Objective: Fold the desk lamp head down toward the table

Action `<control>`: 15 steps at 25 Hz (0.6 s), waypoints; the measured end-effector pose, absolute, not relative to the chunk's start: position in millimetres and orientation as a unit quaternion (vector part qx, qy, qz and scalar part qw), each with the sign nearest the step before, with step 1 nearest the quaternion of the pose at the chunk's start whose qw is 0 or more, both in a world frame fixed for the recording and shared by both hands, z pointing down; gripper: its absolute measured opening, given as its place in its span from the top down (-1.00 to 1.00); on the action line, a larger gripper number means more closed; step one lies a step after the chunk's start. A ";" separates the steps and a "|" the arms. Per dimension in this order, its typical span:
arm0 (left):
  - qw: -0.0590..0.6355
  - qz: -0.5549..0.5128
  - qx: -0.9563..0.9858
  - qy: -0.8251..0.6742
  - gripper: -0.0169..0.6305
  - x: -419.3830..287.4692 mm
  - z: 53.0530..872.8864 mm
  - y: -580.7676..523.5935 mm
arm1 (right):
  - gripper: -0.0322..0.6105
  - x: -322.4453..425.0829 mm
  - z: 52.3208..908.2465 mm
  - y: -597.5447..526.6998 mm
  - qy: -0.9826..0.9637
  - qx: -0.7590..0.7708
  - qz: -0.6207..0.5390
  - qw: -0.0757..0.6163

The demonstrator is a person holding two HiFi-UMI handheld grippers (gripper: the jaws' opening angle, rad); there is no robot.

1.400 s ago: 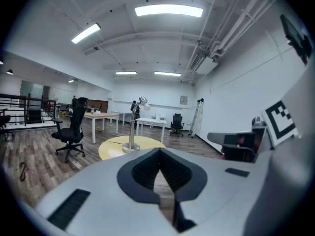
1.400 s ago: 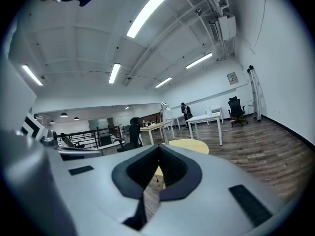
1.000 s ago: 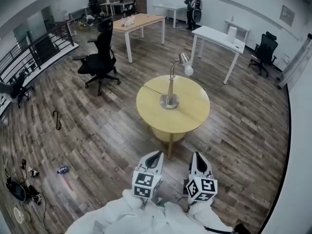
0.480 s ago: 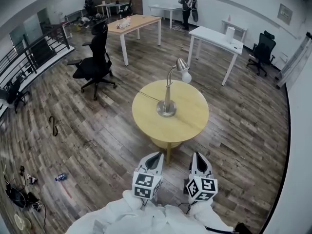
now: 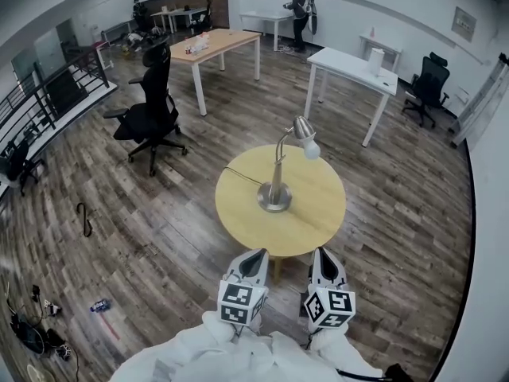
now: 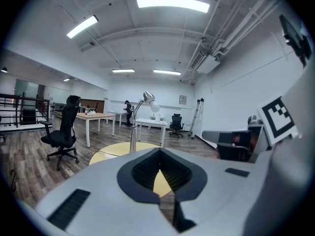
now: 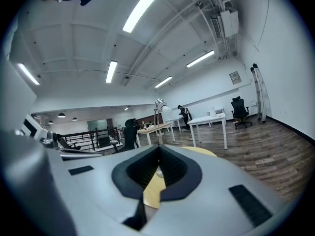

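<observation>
The lamp (image 5: 275,188) stands on the table (image 5: 318,223) at 12 o'clock, head (image 5: 305,138) raised; the left gripper (image 5: 254,255) and right gripper (image 5: 323,256) are clenched, empty. We judge the neck (image 5: 279,151) stiff and the bulb (image 5: 311,150) fragile, so we grip the shade (image 5: 301,125).

Round yellow table (image 5: 314,221) on wood floor (image 5: 159,213); desk lamp (image 5: 275,196) near centre

An open-plan office: a wooden desk (image 5: 216,43), white desks (image 5: 351,62), black swivel chairs (image 5: 148,108), plank floor (image 5: 119,189), strip lights (image 6: 172,3) overhead.
</observation>
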State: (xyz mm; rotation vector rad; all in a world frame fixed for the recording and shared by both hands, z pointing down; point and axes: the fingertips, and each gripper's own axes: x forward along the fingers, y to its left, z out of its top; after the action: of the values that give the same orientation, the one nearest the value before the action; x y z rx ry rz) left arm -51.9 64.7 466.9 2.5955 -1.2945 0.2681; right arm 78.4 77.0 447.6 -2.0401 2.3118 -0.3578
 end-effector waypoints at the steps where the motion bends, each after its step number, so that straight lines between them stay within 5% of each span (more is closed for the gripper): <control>1: 0.113 0.091 0.886 -0.439 0.94 -52.5 466.3 56.4 | 0.87 77.5 446.0 69.0 0.744 -0.658 -0.114 0.020; 15: 0.126 0.095 0.903 -0.400 0.94 -44.9 475.9 -19.6 | 0.87 76.2 442.8 -9.0 0.723 -0.681 -0.113 0.021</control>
State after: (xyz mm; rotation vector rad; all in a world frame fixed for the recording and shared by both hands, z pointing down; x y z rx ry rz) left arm -44.9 -19.6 475.9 2.6294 -1.1649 0.2759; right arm 76.2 -9.0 442.8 -2.1103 2.2425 -0.3495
